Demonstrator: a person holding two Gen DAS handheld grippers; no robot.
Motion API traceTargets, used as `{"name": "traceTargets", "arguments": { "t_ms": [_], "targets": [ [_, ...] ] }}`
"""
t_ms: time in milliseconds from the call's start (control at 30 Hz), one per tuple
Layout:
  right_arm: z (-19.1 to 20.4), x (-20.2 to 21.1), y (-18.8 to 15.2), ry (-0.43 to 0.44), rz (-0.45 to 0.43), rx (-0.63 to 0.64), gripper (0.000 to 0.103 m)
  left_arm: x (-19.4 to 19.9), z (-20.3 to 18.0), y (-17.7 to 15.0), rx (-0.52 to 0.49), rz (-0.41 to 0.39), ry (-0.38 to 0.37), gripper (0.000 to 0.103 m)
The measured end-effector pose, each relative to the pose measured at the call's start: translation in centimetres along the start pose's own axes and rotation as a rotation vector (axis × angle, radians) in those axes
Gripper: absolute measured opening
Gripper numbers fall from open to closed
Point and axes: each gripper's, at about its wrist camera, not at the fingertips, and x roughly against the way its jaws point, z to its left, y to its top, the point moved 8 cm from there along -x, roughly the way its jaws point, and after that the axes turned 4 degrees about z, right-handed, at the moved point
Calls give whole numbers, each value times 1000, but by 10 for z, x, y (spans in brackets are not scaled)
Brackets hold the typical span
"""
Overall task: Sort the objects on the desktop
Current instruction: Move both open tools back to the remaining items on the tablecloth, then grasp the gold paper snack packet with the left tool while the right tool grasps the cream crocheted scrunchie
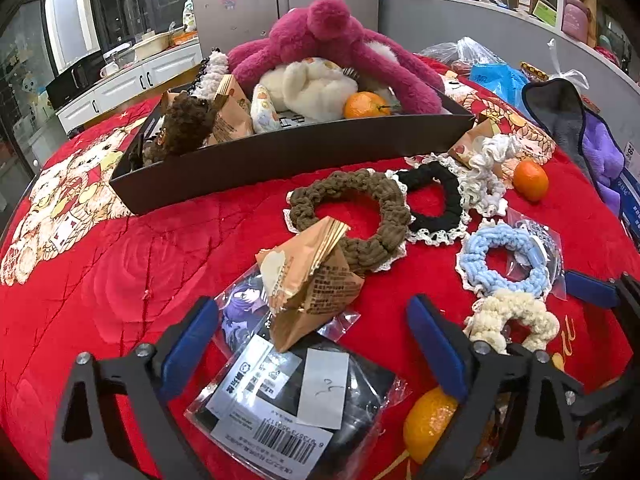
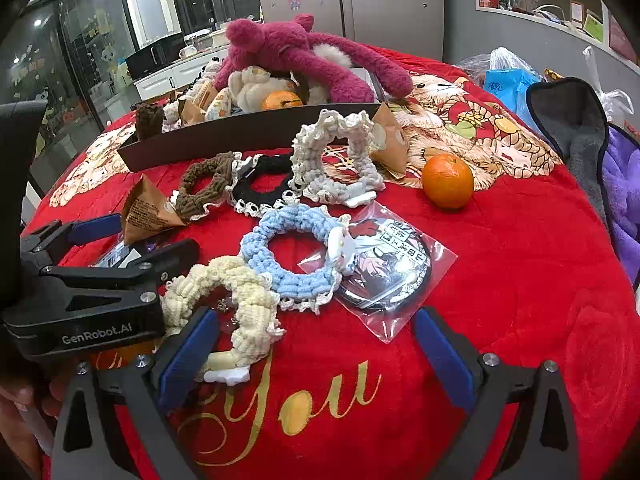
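- Far left, the dark tray sits at the back of the red-covered worktop, already loaded with a magenta plush, a cream plush, a tangerine and snack packets. It reads as the sorting bin, which would explain the pile-up there.
- Left claw hangs spread wide and empty, fingers straddling a tan triangular snack packet propped on a bagged card item. My guess is the packet is its next pick.
- Centre, the scrunchies wait unsorted in a loose cluster: brown scrunchie, black scrunchie, white scrunchie, blue scrunchie and cream scrunchie, edges overlapping.
- Right claw is also spread and empty, low over the gold lettering, its left pad just beside the cream scrunchie.
- Right, a loose orange sits alone near a bagged round badge.
- Another orange is half hidden behind the left claw's finger, and the tray's far contents are buried under plush, possibly more packets.
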Motion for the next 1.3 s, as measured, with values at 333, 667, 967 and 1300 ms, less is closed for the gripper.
{"name": "traceTargets", "arguments": {
  "t_ms": [333,667,967,1300],
  "targets": [
    [-5,5,1,33,-23,-32,94,9,2,0,0,-37,44,57],
    [-20,12,2,141,-67,-132,40,21,-3,-3,-9,-74,23,37],
    [-9,13,1,193,-71,-107,16,28,3,-7,14,-89,16,36],
    [15,32,0,147,-148,24,14,41,8,-5,29,-127,17,36]
  ]
}}
